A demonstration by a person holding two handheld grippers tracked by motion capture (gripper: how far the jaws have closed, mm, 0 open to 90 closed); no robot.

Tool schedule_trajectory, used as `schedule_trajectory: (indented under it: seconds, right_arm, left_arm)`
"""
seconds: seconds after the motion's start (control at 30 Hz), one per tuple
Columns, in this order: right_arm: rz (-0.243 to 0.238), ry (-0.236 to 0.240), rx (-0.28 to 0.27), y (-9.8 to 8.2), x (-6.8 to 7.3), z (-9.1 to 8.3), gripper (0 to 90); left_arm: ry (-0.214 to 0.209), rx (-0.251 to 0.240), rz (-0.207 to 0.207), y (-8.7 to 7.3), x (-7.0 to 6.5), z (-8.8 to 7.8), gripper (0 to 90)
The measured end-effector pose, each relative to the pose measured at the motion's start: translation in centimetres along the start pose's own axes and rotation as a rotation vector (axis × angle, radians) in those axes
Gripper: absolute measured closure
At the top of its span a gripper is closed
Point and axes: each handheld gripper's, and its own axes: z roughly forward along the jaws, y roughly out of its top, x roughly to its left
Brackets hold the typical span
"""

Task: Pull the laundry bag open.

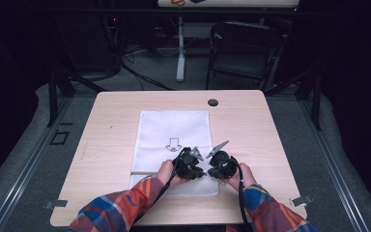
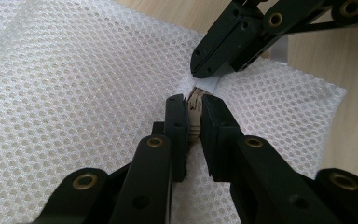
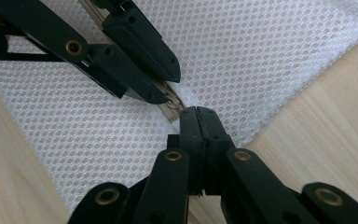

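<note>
A white mesh bag [image 1: 174,126] with a black arrow print lies flat on the wooden table [image 1: 111,140]. Its beige zipper [image 3: 171,106] runs near the bag's near end. My left gripper [image 2: 194,106] is shut on the zipper pull [image 2: 195,109], which sits pinched between its pads. Opposite it, my right gripper [image 3: 197,116] is shut on the white fabric tab [image 2: 208,84] at the zipper's end, close to the bag's corner. In the high view the left gripper [image 1: 198,166] and the right gripper [image 1: 211,166] nearly meet tip to tip over the bag's near right part.
A round dark cable hole [image 1: 213,102] sits in the table's far side. Beyond the table stand a dark folding chair [image 1: 241,48] and a white table leg [image 1: 180,48]. Bare wood lies left and right of the bag.
</note>
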Motion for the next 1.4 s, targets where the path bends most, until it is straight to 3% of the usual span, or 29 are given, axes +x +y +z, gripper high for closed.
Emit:
schedule_trajectory:
  seconds: [0.13,0.37,1.4]
  right_arm:
    - [0.014,0.019,0.007,0.0,-0.3,0.0,90.0]
    - [-0.004,0.007,0.021,0.1,-0.2,-0.1,90.0]
    - [-0.004,0.003,0.019,0.1,-0.2,0.0,90.0]
  left_arm:
    - [0.0,0.002,-0.001,0.0,0.0,-0.1,81.1]
    - [-0.004,0.001,-0.008,-0.1,0.1,-0.2,81.2]
    - [-0.02,0.006,-0.027,-0.7,0.8,-1.2,81.2]
